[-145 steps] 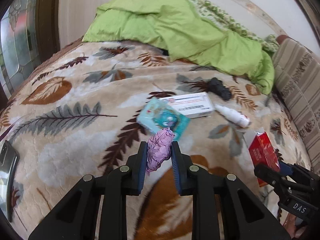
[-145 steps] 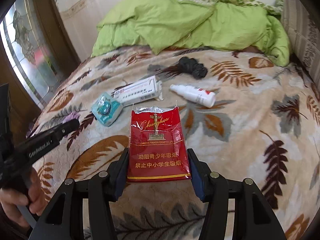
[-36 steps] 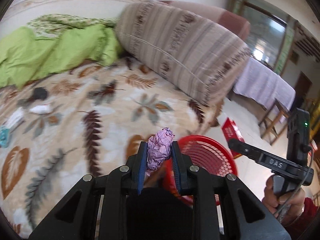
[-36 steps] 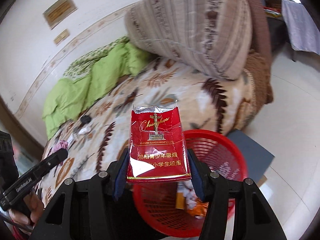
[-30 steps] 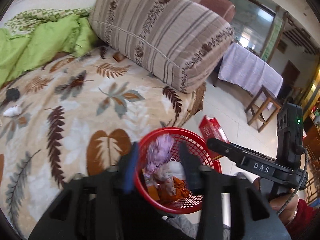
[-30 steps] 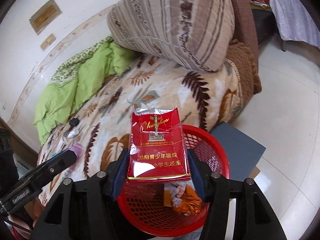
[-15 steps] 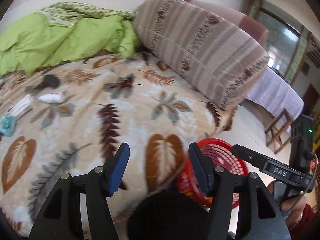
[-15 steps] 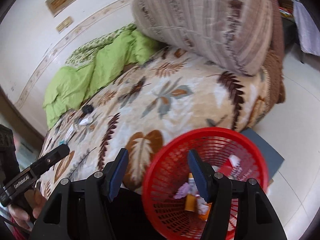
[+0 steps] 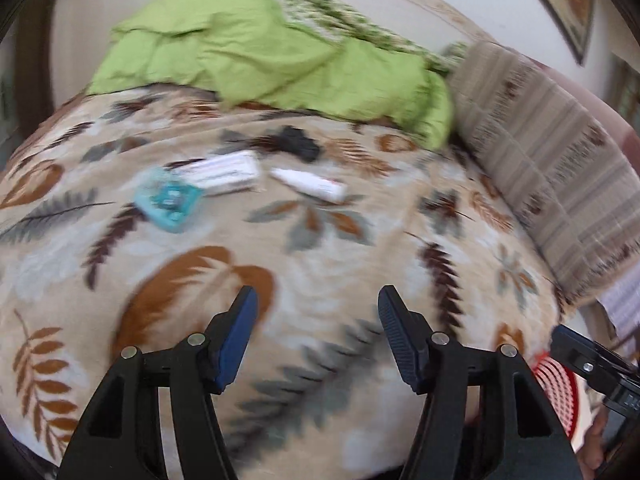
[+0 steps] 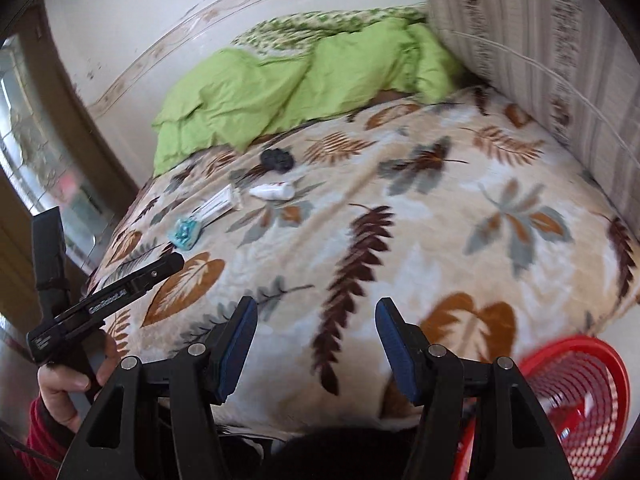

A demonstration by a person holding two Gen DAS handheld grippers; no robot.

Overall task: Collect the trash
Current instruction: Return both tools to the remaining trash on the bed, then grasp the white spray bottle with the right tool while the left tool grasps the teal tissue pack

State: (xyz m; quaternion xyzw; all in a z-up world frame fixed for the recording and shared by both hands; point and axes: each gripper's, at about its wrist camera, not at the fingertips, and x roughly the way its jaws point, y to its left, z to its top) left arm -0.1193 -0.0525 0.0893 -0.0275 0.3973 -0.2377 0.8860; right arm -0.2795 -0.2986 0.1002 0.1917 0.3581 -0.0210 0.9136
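Note:
Both grippers are open and empty over the near edge of the leaf-patterned bed. Beyond my left gripper [image 9: 318,336] lie a teal packet [image 9: 170,200], a white box [image 9: 226,172], a white tube [image 9: 310,184] and a black crumpled item [image 9: 298,144]. My right gripper [image 10: 316,344] sees the same items far off: the teal packet [image 10: 185,234], the white box [image 10: 218,204], the white tube [image 10: 274,190] and the black item [image 10: 278,159]. The red mesh basket [image 10: 576,396] stands on the floor at lower right, also in the left view [image 9: 556,384].
A green quilt [image 9: 256,48] is heaped at the head of the bed. A large striped cushion [image 9: 548,168] lies along the right side. The left gripper's body [image 10: 104,300] shows at the left of the right wrist view. A window [image 10: 36,152] is at far left.
Both grippers dropped their loads, the purple wad and the red cigarette pack, into the red basket, opened, and have swung back toward the bed.

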